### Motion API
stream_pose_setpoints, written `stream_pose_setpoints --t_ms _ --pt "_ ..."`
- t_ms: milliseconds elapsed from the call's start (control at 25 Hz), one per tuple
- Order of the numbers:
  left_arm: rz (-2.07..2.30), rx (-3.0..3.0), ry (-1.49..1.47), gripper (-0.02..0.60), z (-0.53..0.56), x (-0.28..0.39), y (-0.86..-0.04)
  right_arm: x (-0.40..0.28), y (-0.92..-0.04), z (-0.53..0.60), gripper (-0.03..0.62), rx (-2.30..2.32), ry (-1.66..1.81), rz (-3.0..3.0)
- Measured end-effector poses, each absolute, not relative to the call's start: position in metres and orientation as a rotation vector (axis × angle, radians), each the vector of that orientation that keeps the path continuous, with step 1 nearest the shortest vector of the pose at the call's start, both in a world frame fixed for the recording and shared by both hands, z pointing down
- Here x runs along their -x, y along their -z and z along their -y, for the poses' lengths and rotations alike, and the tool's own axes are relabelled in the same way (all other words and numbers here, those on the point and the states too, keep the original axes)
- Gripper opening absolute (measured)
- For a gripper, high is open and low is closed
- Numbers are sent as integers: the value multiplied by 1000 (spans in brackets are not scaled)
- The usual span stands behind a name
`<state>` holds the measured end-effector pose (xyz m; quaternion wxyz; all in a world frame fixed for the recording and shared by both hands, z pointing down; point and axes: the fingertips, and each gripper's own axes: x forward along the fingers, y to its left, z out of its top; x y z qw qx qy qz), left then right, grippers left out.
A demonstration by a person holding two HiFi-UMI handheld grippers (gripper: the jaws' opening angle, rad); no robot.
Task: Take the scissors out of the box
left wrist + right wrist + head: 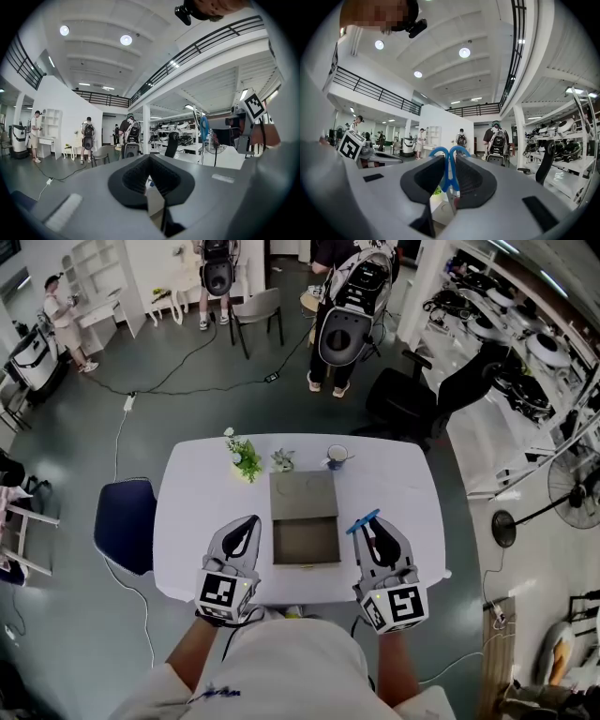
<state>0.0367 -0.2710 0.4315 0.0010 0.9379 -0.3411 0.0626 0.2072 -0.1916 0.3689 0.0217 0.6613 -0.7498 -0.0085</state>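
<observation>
- Head view: right tool (373,538) clamps blue scissors (363,521), outside the box (275,542), just beside its right wall.
- Left tool (251,523) closed, empty, left of box.
- Both near counter (187,521) front edge.

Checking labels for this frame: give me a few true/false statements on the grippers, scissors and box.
The right gripper holds the scissors. True.
The scissors lie in the box. False: they are in the right gripper's jaws, to the right of the box.
The left gripper grips the lid. False: it is shut on nothing, to the left of the box.
The box is open. True.
A cup stands on the table. True.
</observation>
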Motion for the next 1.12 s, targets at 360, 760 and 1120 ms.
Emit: stream_pose_setpoints --t_ms 360,760,1120 --pt "1070 -2939 -206 0 269 -36 -433 -207 -370 191 81 -2043 22 2324" --pt "1063 -2932 -216 0 266 -37 -437 -209 -374 188 81 -2043 20 2311" --pt "1060 -2925 -223 0 266 -37 -438 -209 -376 189 81 -2039 15 2303"
